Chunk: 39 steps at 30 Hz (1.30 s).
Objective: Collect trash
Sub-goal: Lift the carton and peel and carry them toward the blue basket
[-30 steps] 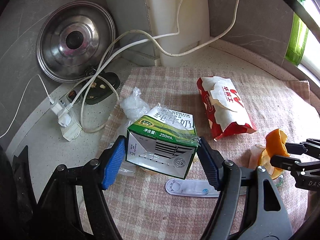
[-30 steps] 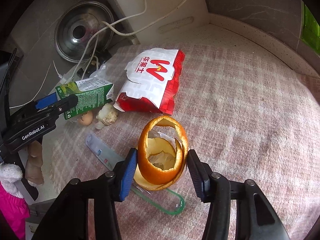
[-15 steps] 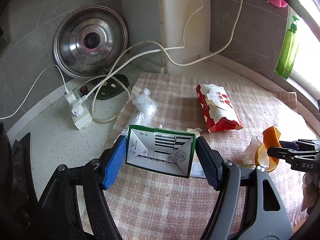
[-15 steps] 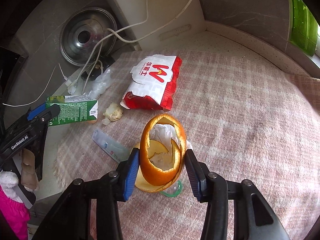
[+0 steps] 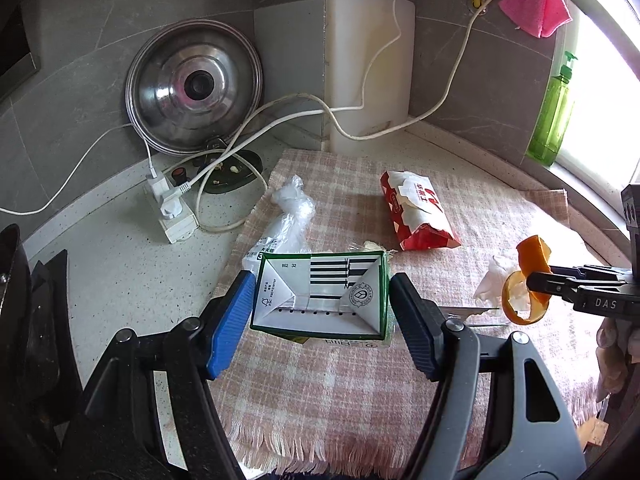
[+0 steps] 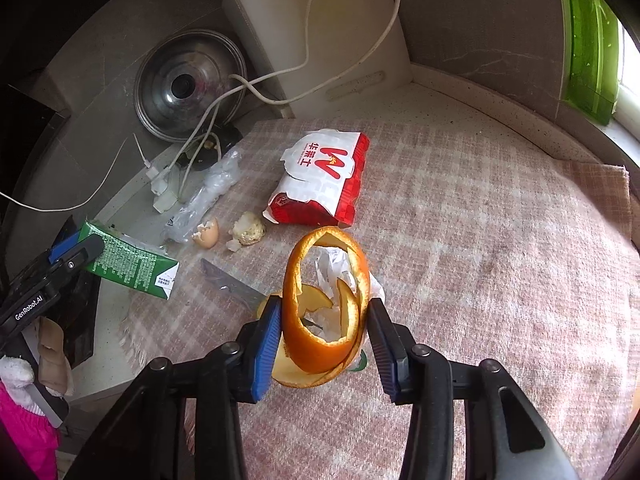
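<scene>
The left gripper (image 5: 322, 302) was clamped on a green and white milk carton (image 5: 320, 294), held clear above the checked cloth (image 5: 360, 392) at its near left edge. The right gripper (image 6: 322, 326) pinched a curl of orange peel (image 6: 324, 304), also lifted off the cloth; its jaws were just about done closing on the soft peel. Left on the surface were a red and white food wrapper (image 6: 320, 180) at the far middle, a crumpled clear plastic bag (image 6: 208, 188) to its left, an eggshell (image 6: 208, 234) and a pale scrap (image 6: 249, 232), perhaps a bit of food. To carry both loads well, the squeeze should stay gentle on the peel, which could tear, and the carton should be kept level, clear of the white cables (image 5: 256, 136) at the far left.
</scene>
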Motion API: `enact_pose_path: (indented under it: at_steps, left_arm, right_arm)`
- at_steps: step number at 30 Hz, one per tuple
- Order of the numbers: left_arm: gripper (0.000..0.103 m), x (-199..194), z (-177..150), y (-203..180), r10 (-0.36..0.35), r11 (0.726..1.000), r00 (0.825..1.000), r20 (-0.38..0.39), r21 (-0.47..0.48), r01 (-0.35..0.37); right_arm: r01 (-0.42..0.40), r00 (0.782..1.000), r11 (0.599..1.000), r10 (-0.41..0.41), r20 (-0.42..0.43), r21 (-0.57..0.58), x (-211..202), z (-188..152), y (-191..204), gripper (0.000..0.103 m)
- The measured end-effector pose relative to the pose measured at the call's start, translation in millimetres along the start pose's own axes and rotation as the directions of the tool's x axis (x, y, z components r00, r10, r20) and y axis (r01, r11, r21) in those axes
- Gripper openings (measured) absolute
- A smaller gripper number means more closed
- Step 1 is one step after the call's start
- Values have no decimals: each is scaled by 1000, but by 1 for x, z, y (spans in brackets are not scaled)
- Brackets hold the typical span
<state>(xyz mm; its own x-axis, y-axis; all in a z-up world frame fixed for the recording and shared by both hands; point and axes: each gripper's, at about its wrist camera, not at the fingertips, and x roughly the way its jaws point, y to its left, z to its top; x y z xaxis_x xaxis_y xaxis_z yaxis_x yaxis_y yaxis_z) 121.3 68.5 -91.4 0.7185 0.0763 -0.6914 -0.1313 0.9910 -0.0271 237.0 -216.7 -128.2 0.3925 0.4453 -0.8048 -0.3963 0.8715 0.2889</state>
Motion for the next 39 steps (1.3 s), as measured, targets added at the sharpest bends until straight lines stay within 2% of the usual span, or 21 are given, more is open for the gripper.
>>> enact_pose_path:
  at_steps: [17,31,39]
  left_arm:
    - [70,-54,-38,13,-55,998,998,5,33,55]
    - [70,-86,-83,23,-89,994,996,-26,57,90]
    - [70,-88,-109,26,-119,991,990,-71,57,123]
  right_arm:
    - [25,998,998,-29,53,63,-50,-38,17,43]
    - [40,996,993,-49,77,112,-81,-86,38,43]
    - [46,997,992,-54,60,122,-88,-119,57,44]
